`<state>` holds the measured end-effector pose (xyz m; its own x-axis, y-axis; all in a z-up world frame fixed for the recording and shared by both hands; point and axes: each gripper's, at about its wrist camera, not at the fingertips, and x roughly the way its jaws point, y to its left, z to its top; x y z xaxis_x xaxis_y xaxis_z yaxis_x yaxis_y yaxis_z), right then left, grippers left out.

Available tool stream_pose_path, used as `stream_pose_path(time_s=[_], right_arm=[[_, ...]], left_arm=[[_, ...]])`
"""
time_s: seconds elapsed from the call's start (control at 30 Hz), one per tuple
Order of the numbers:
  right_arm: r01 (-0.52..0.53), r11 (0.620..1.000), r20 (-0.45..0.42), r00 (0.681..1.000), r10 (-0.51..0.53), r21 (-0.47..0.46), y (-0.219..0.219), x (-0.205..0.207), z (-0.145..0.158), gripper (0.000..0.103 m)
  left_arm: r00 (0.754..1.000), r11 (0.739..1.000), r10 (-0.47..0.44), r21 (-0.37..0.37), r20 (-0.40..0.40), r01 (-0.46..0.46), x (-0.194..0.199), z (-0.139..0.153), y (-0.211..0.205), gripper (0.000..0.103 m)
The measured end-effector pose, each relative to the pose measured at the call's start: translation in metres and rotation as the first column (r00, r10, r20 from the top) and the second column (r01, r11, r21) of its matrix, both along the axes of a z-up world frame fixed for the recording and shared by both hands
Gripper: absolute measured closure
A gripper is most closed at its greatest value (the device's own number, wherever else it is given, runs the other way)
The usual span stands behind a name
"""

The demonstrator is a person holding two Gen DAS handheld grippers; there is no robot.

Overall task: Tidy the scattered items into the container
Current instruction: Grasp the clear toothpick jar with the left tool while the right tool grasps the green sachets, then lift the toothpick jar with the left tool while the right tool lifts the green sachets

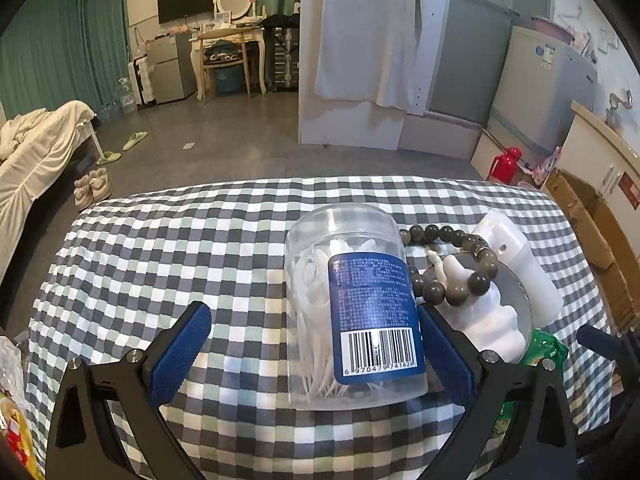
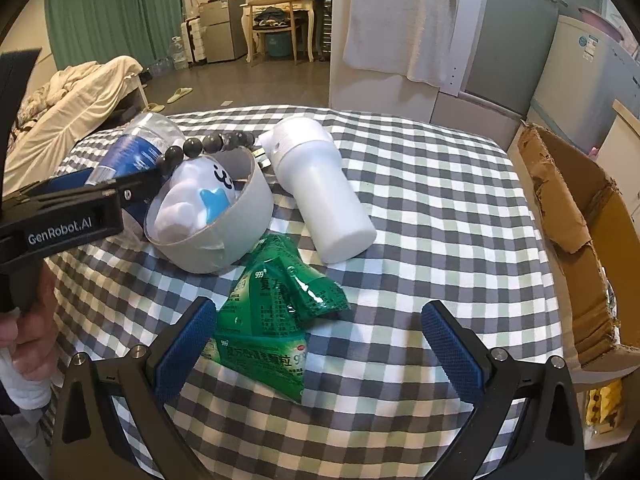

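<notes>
Left claw [image 1: 308, 344] wide around my light, slick clear jar [image 1: 352, 304]; grip mid-body. Right claw [image 2: 320, 344] wide, empty.

The left gripper [image 2: 132, 196] body reads "GenRobot.AI" in white. The green sachets [image 2: 276, 308] carry "999" and large Chinese characters. The clear jar [image 1: 352, 304] has a blue label with tiny unreadable print and a barcode numbered roughly "6 970479 74162"
</notes>
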<state>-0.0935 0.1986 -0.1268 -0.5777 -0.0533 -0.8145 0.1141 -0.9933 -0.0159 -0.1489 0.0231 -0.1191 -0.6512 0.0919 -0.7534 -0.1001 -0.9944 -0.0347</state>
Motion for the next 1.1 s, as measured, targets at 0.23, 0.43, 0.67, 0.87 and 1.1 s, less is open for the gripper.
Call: stream_pose_path(time_s=[0.23, 0.43, 0.67, 0.87, 1.1], right_arm=[[-0.028, 1.0, -0.003, 1.0, 0.028, 0.009, -0.013, 0.003, -0.002, 0.017], [-0.061, 0.998, -0.008, 0.998, 0.061, 0.02, -0.024, 0.005, -0.005, 0.039], [-0.067, 0.998, -0.013, 0.998, 0.067, -0.007, -0.026, 0.01, -0.002, 0.059], [-0.064, 0.997, -0.017, 0.998, 0.063, -0.05, -0.018, 0.013, 0.005, 0.06], [-0.063, 0.996, -0.059, 0.997, 0.059, -0.065, -0.013, 0.02, 0.021, 0.06]], left_arm=[[1.0, 0.999, 0.018, -0.039, -0.01, -0.019, 0.007, 0.003, -0.006, 0.04], [0.998, 1.0, 0.017, -0.021, 0.055, -0.016, -0.006, -0.016, -0.009, 0.04], [0.999, 0.999, 0.034, -0.018, 0.038, -0.034, -0.002, -0.013, -0.013, 0.041], [0.999, 0.999, 0.051, -0.007, 0.007, -0.05, 0.007, 0.001, -0.027, 0.041], [0.998, 0.998, 0.054, -0.007, -0.039, -0.054, 0.019, 0.022, -0.027, 0.041]])
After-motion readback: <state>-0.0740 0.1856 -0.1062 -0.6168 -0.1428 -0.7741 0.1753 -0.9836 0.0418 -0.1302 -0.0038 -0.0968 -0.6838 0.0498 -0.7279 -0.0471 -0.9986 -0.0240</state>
